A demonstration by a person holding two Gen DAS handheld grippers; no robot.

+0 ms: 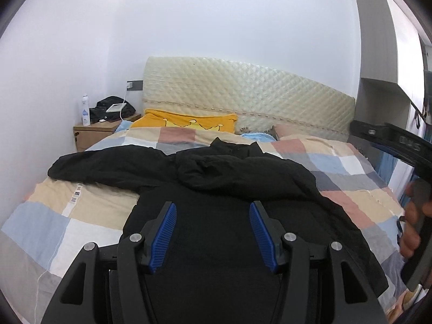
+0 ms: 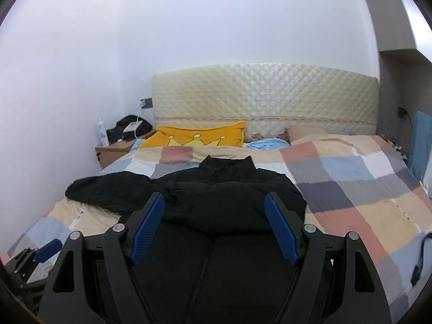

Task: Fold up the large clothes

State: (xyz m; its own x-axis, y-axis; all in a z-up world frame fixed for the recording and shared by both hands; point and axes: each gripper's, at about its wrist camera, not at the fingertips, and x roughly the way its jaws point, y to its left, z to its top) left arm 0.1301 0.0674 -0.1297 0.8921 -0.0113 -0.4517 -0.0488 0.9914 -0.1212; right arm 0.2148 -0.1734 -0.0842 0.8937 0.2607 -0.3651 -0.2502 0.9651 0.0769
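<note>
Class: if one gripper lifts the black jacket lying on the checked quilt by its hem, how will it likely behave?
The black zip-front jacket would probably droop, not hold shape: it already lies in soft wrinkles on the checked patchwork quilt. Its outstretched sleeve would likely trail behind. It looks bulky, so one open right gripper may lift only part.

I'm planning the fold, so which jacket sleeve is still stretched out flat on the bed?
The left sleeve, reaching out toward the nightstand side. The other sleeve is already folded across the chest of the black jacket.
</note>
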